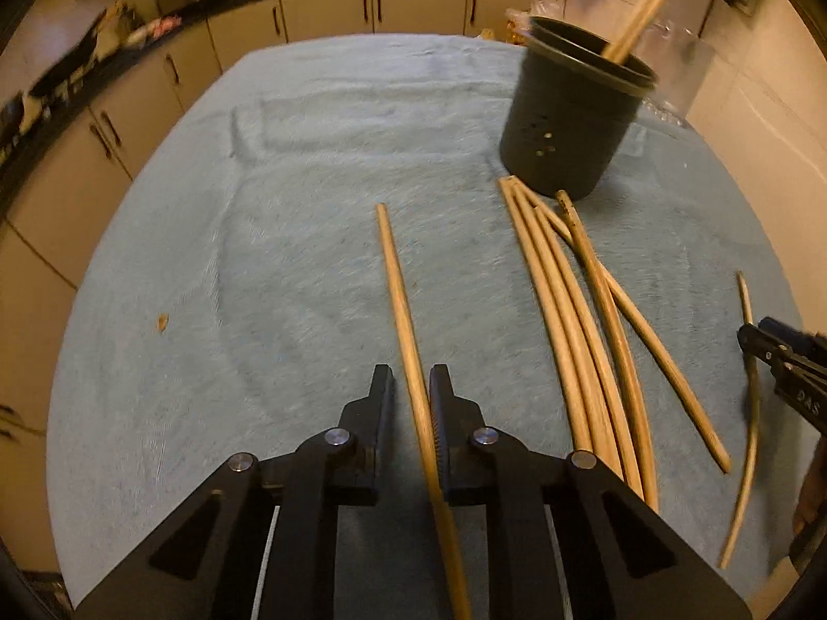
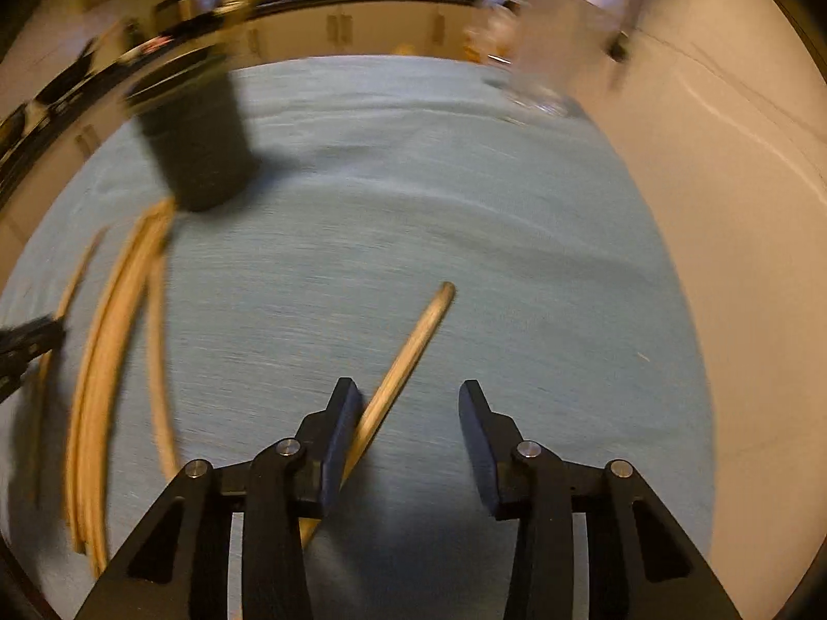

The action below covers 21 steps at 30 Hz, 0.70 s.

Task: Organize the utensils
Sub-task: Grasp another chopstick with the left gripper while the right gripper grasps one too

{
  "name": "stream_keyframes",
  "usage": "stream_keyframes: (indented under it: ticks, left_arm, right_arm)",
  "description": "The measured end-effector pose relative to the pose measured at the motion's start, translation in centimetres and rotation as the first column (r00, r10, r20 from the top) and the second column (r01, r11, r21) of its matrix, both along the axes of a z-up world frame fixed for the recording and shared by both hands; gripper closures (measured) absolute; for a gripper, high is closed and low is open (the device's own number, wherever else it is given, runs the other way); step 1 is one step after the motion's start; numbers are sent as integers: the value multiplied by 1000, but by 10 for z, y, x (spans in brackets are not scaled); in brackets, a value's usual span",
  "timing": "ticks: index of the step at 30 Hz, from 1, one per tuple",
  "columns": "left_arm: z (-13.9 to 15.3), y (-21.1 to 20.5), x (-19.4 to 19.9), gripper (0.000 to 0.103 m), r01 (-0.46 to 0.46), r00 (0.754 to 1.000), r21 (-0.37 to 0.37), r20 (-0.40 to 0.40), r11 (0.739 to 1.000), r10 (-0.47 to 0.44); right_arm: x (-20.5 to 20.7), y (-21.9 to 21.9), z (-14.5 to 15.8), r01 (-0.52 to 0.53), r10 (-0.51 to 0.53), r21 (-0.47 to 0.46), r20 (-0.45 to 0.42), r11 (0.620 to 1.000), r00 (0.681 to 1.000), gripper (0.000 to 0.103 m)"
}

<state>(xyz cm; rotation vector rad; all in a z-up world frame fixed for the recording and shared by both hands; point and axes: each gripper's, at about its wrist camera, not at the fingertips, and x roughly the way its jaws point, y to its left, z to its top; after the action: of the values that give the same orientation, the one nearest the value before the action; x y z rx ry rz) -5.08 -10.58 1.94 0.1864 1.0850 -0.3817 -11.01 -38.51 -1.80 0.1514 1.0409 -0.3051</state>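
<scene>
A wooden chopstick [image 1: 395, 279] lies on the blue cloth [image 1: 310, 206] and runs between the jaws of my left gripper [image 1: 411, 374]. The jaws stand narrow; the stick rests against the right pad, and a thin strip of cloth shows beside the left pad. In the blurred right wrist view another chopstick [image 2: 413, 341] lies slanted between the fingers of my right gripper [image 2: 408, 392]. It leans on the left finger, far from the right one; this gripper is open. A black utensil holder [image 1: 568, 124] stands upright with one chopstick [image 1: 646, 10] in it.
Several loose chopsticks [image 1: 568, 310] lie bundled in front of the holder [image 2: 196, 144], and a thin one [image 1: 747, 465] lies far right. Clear plastic packaging [image 1: 667, 51] sits behind the holder. Kitchen cabinets [image 1: 331, 10] line the back and left, and a pale wall [image 2: 723, 206] is on the right.
</scene>
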Motion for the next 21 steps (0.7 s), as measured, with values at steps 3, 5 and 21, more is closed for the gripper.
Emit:
stream_keyframes:
  ticks: [3, 5, 21]
  left_arm:
    - [2, 10, 9, 89, -13, 998, -31, -57, 999, 11]
    - [2, 9, 17, 88, -19, 997, -24, -73, 1000, 17]
    - [-4, -26, 70, 87, -10, 997, 53, -74, 999, 14]
  right_arm:
    - [-8, -22, 0, 45, -44, 56, -13, 997, 999, 60]
    - [-8, -30, 2, 52, -50, 78, -21, 996, 999, 60]
    - [59, -19, 2, 17, -9, 72, -106, 997, 994, 60]
